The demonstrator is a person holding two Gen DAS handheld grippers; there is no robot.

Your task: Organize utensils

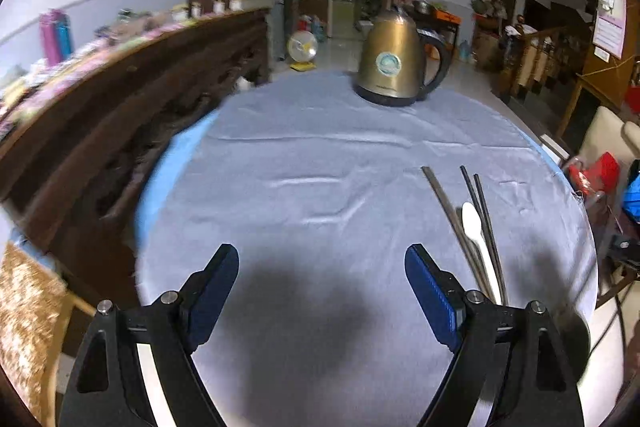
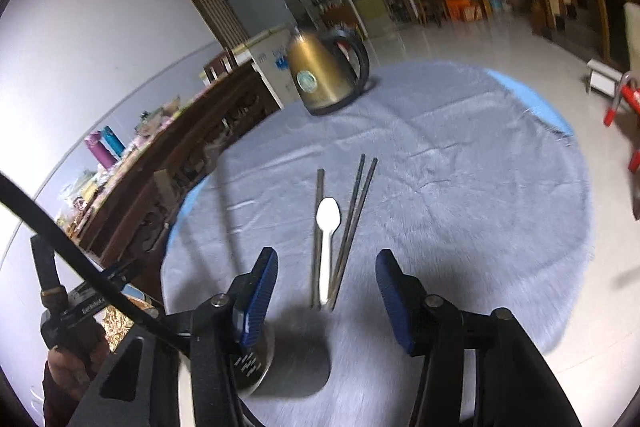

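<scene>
**A:** Your right gripper hangs released, its blue ribbed pads spread wide with nothing between them. Straight ahead of it, just past the fingertips, lies the bundle you care about: a white plastic spoon with its bowl pointing away from you, a pair of brown wooden chopsticks to its left, and a pair of dark slender chopsticks to its right.

**B:** Why are they lying like that?

**A:** My reading is that they have been gathered side by side, near ends roughly level, so that one pinch across the handles could take the lot. The dark pair fans outward at the far tips, so it looks less tidy than the rest.

**B:** And your other hand?

**A:** Your left gripper is also slack and empty, jaws wide. From there the same spoon and sticks sit off to its right, beside the right finger. It seems parked clear, leaving the right one a straight line in.

**B:** Anything else nearby?

**A:** Below your right gripper's left finger there's a round shiny metal container with slots; I'd guess it is the holder. A brass-coloured electric kettle with a black handle stands far ahead on the pale blue cloth-covered round table, well apart from everything.
</scene>
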